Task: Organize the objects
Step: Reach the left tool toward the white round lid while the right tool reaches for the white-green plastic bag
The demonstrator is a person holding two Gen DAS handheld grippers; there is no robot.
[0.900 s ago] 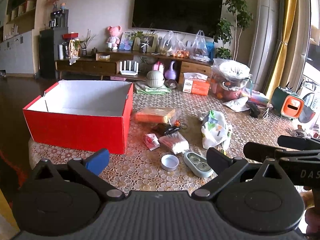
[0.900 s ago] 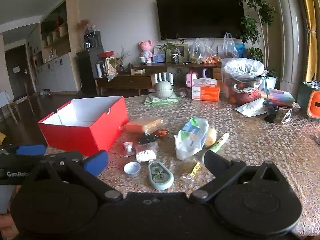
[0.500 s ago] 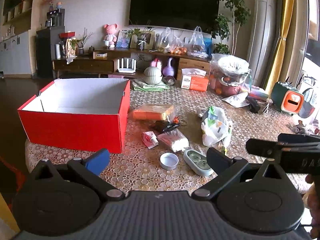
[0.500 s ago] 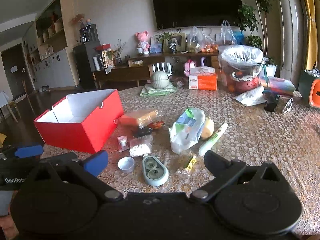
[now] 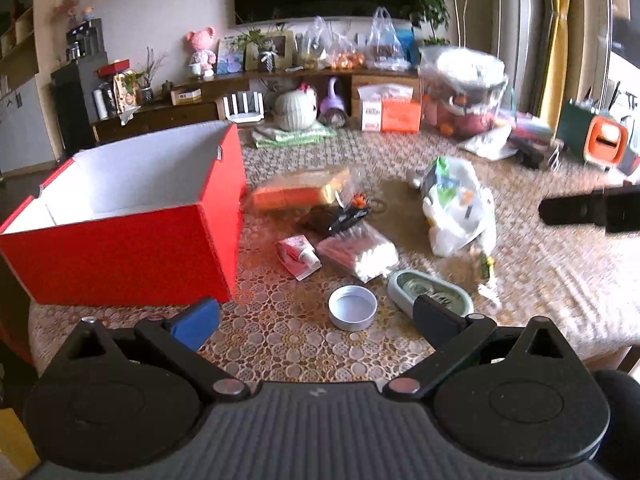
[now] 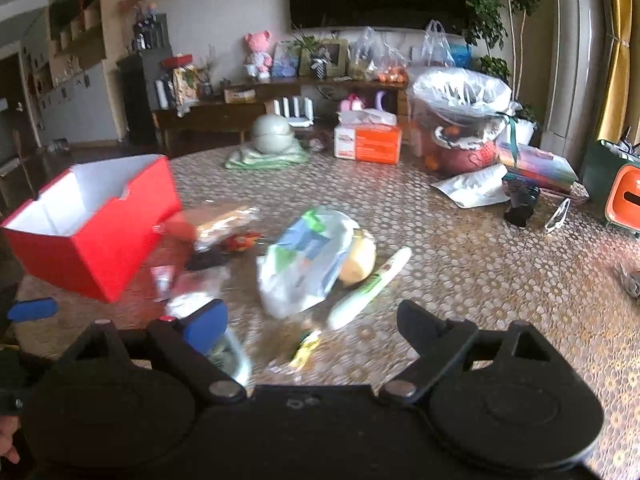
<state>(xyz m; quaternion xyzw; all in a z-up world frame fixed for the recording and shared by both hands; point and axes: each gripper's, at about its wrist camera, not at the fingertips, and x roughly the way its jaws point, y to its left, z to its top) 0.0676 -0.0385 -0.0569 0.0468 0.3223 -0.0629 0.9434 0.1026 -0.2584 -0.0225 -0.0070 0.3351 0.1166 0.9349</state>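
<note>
An open red box (image 5: 132,236) with a white inside stands at the table's left; it also shows in the right wrist view (image 6: 92,232). Loose items lie right of it: an orange packet (image 5: 300,192), a small pink tube (image 5: 298,256), a cotton swab pack (image 5: 356,254), a round metal lid (image 5: 353,307), a pale green case (image 5: 430,294), a white plastic bag (image 5: 456,208) and a green-white tube (image 6: 370,288). My left gripper (image 5: 316,318) is open and empty just before the lid. My right gripper (image 6: 312,322) is open and empty, near the bag (image 6: 308,260).
The far side of the table holds an orange tissue box (image 6: 368,142), a bagged fruit basket (image 6: 460,128), a green round pot on a cloth (image 6: 272,136), books (image 6: 536,164) and a black object (image 6: 520,200). A TV cabinet stands behind.
Both grippers have moved forward and lower over the table, so the items look closer. The right gripper has come right up to the white bag and green case. Both stay open.
</note>
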